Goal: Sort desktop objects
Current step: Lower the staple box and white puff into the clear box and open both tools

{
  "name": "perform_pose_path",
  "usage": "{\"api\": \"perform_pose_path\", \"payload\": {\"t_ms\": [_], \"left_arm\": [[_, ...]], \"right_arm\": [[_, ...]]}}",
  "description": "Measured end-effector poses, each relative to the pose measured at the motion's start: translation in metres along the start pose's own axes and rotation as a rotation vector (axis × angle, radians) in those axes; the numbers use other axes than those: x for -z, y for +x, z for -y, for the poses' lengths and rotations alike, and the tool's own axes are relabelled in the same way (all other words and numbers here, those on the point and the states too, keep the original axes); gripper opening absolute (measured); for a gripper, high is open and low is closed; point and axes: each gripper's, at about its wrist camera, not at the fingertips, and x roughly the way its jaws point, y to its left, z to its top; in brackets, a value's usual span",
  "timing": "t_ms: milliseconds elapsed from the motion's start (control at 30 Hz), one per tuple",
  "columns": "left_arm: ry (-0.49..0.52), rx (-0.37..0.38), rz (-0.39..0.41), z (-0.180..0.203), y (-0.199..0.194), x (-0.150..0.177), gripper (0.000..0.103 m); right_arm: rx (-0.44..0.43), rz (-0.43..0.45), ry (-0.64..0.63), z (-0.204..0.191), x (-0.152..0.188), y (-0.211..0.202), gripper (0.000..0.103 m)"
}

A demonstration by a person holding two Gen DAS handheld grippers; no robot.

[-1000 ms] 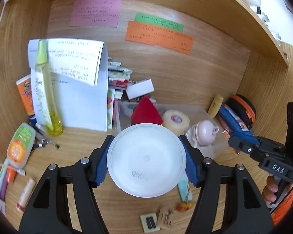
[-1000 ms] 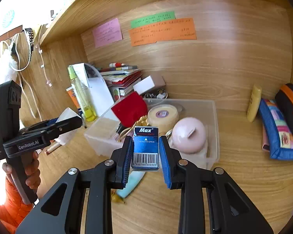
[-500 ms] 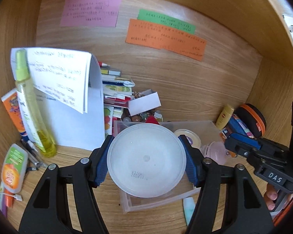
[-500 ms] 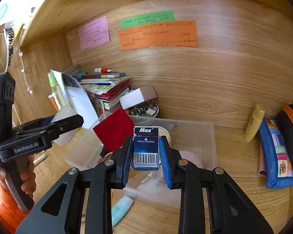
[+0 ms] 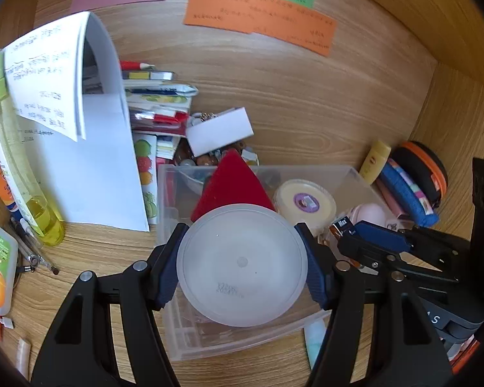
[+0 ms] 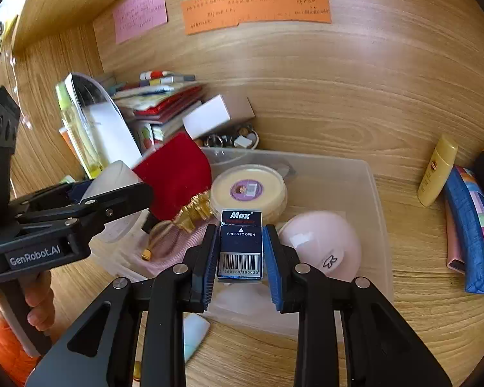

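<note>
My left gripper (image 5: 242, 267) is shut on a round translucent white container (image 5: 242, 264), held over the near left part of a clear plastic bin (image 5: 355, 174). In the right wrist view my right gripper (image 6: 240, 251) is shut on a small dark blue staple box (image 6: 241, 245) marked Max, above the bin (image 6: 376, 200). Inside the bin lie a red pouch (image 6: 177, 177), a cream round tin (image 6: 248, 188), a pink rounded case (image 6: 319, 245) and a gold trinket (image 6: 193, 213). The left gripper (image 6: 90, 206) shows at the left of that view.
Against the back wall stand a curled paper pad (image 5: 74, 129), a yellow spray bottle (image 5: 22, 174), stacked books (image 5: 158, 103) and a white box (image 5: 219, 130). A yellow tube (image 6: 437, 169) and blue pencil case (image 6: 474, 232) lie right. Tubes and pens (image 5: 32, 254) clutter the left.
Both grippers have moved forward and down toward the bin, each keeping its load. The bin and its contents now appear larger and directly beneath them.
</note>
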Motion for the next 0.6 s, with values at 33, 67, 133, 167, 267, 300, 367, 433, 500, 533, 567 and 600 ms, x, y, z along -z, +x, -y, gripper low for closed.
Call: {"api": "perform_pose_path", "payload": {"t_ms": [33, 67, 133, 167, 267, 300, 367, 433, 500, 533, 567, 600], "left_arm": [[0.006, -0.002, -0.004, 0.0014, 0.0014, 0.0013, 0.065], [0.008, -0.006, -0.006, 0.0018, 0.0016, 0.0021, 0.065], [0.011, -0.011, -0.013, 0.0019, 0.0036, 0.0039, 0.065], [0.01, -0.01, -0.023, 0.0018, 0.0059, 0.0045, 0.065], [0.023, -0.016, -0.028, 0.0046, 0.0073, 0.0061, 0.065], [0.032, -0.02, -0.028, 0.0063, 0.0072, 0.007, 0.065], [0.047, -0.025, -0.029, 0.0091, 0.0073, 0.0081, 0.065], [0.054, -0.024, -0.03, 0.0105, 0.0069, 0.0087, 0.065], [0.052, -0.018, -0.029, 0.01, 0.0055, 0.0089, 0.065], [0.049, -0.018, -0.026, 0.0091, 0.0046, 0.009, 0.065], [0.045, -0.02, -0.023, 0.0085, 0.0042, 0.0087, 0.065], [0.042, -0.021, -0.02, 0.0075, 0.0037, 0.0084, 0.065]], "right_arm": [[0.0, -0.006, 0.001, 0.0003, 0.0008, 0.0015, 0.025], [0.002, -0.01, 0.0, 0.0003, 0.0017, 0.0026, 0.025], [0.016, -0.007, -0.007, -0.0013, 0.0028, 0.0034, 0.025], [0.021, -0.007, -0.009, -0.0015, 0.0032, 0.0031, 0.025], [0.029, -0.009, -0.013, -0.0024, 0.004, 0.0034, 0.025], [0.036, -0.007, -0.017, -0.0032, 0.0043, 0.0034, 0.025], [0.048, -0.007, -0.029, -0.0051, 0.0042, 0.0035, 0.025], [0.044, -0.013, -0.027, -0.0055, 0.004, 0.0047, 0.025], [0.035, -0.02, -0.021, -0.0045, 0.004, 0.0054, 0.025], [0.034, -0.022, -0.017, -0.004, 0.0041, 0.0056, 0.025], [0.032, -0.023, -0.015, -0.0035, 0.0042, 0.0053, 0.025], [0.031, -0.022, -0.013, -0.0032, 0.0042, 0.0052, 0.026]]}}
